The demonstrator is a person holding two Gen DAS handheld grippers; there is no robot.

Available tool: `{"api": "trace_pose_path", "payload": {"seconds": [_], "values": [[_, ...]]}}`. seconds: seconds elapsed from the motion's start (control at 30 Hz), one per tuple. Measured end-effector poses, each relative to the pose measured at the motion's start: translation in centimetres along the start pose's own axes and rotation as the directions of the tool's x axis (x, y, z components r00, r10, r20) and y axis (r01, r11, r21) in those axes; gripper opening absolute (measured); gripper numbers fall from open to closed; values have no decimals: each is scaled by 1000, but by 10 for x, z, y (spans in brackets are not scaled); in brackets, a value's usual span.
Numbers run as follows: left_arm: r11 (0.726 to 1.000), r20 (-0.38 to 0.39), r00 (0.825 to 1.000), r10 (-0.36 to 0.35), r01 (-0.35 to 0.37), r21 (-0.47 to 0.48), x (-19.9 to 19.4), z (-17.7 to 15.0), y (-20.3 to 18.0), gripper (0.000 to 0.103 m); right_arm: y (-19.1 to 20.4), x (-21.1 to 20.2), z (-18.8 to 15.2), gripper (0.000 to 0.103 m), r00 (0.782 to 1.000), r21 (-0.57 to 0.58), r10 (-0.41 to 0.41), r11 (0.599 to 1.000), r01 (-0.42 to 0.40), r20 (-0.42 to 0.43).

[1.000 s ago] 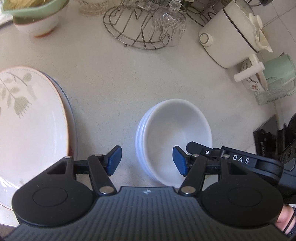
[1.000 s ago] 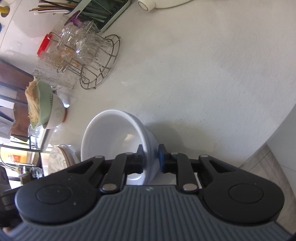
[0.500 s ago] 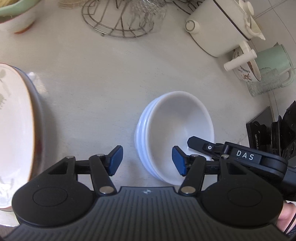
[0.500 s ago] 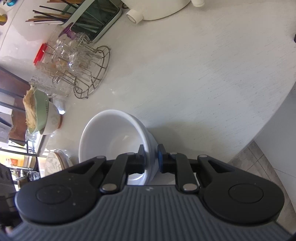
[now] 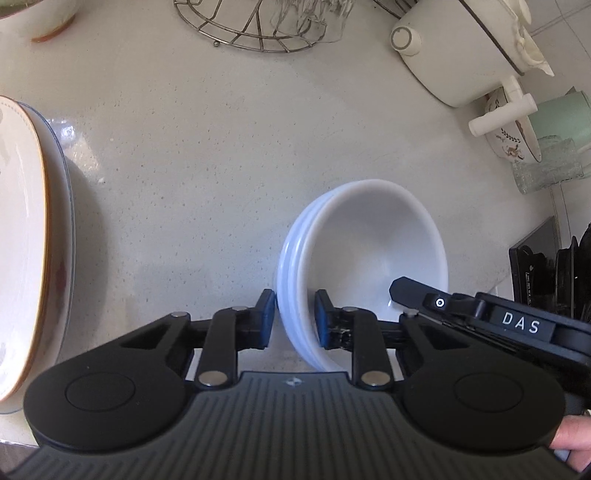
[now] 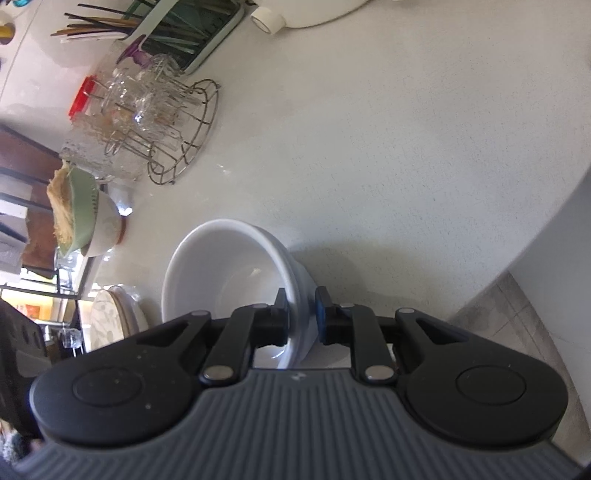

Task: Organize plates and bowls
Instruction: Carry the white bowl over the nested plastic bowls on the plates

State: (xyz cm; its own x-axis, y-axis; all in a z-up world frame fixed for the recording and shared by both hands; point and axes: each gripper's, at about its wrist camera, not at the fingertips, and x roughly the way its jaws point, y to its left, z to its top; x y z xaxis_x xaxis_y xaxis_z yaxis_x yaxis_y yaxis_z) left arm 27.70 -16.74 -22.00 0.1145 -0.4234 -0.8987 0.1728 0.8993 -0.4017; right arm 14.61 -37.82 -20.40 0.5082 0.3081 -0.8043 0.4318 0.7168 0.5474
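A stack of nested white bowls [image 5: 369,240] sits on the pale countertop [image 5: 203,147]. My left gripper [image 5: 293,319] straddles the stack's near left rim; its jaws are closing, one blue pad outside the wall, one inside, both touching it. In the same view my right gripper [image 5: 406,291] reaches in over the right rim. The right wrist view shows the right gripper [image 6: 301,314] shut on the white bowls' [image 6: 229,273] rim. A pile of plates [image 5: 22,240] with an orange edge lies at the left, also seen as plates [image 6: 110,317] beyond the bowls.
A wire rack with glasses [image 5: 251,26] stands at the back, a white lidded pot [image 5: 461,48] and a green mug [image 5: 561,122] at the right. A green colander in a bowl [image 6: 85,218] stands far left. The counter's edge [image 6: 535,258] drops to floor tiles.
My left gripper has come down onto the bowls and its jaws have narrowed from wide apart to the left rim. The right gripper has kept its hold on the rim.
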Motion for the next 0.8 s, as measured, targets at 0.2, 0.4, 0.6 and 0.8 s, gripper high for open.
{"api": "trace_pose_path", "payload": {"seconds": [0.2,0.4,0.6,0.8], "values": [[1000,9,1000,-7,7,-4,-2,1,2,26,3,3,2,19,1000,-50,5,999,-5,4],[1000,1,1000,-26,26,5,-6,4,6,25,6,4,0,19,1000,-51,-4,999,5,18],[999,12,1000,-16,15,35,-26,6,1,24,15,-9,-6,18,999,-37,2,999,0,47],[998,22,999,-32,31,51,-51,9,-1,24,28,-27,-11,18,997,-30,11,1000,-9,74]]}}
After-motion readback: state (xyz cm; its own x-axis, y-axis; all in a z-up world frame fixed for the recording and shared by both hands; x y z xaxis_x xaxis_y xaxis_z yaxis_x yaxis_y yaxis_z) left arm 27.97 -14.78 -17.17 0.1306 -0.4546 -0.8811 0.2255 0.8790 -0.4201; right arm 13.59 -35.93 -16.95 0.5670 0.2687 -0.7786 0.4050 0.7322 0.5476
